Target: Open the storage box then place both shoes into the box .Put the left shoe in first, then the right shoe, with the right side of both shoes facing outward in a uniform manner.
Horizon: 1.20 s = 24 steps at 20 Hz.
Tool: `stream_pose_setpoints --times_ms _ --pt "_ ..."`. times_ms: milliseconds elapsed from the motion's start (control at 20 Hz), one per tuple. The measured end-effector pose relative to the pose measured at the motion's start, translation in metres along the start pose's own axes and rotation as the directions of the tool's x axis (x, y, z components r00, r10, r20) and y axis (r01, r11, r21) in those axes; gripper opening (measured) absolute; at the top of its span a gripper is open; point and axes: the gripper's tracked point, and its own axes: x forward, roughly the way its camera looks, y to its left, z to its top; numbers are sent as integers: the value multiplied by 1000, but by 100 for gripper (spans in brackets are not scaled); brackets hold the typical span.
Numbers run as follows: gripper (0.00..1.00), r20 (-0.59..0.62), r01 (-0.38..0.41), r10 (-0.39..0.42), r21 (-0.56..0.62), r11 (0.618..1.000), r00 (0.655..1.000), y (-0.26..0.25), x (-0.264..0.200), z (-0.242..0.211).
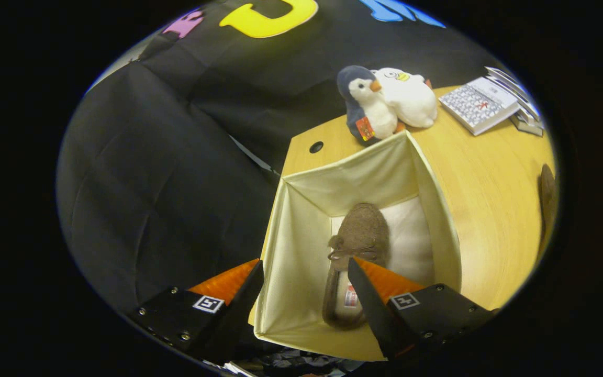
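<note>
A cream fabric storage box point(301, 225) stands open on the wooden table point(490, 209), near its left edge. Inside it a brown suede shoe point(359, 235) with a lace bow lies flat on the box floor, along the left side, toe pointing away from me. The white floor beside it is bare. My gripper point(306, 269) hovers above the box's near end, open, with nothing between its fingers. One finger is over the box's left wall, the other over the heel end of the shoe. A dark brown shape point(546, 193), perhaps the second shoe, lies at the table's far right.
A plush penguin point(367, 107) and a white plush toy point(409, 97) sit right behind the box's far wall. A stack of books point(484, 102) lies further right at the back. The table has a cable hole point(316, 147) near its left edge. Black cloth hangs left of the table.
</note>
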Motion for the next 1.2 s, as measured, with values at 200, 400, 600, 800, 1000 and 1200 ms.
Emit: stream_pose_setpoints --times_ms 200,400,600,800,1000,1200 --pt "98 67 -22 29 -112 993 997 -2 -32 21" --pt "98 133 -5 31 -190 982 991 -26 -70 41" --pt "97 214 54 -7 -215 975 977 -69 -113 66" --pt "98 261 127 -73 -199 972 963 -124 -148 77" --pt "98 290 217 -159 -179 959 944 -185 -180 81" --pt "98 309 289 -234 -148 946 922 -238 -206 81"
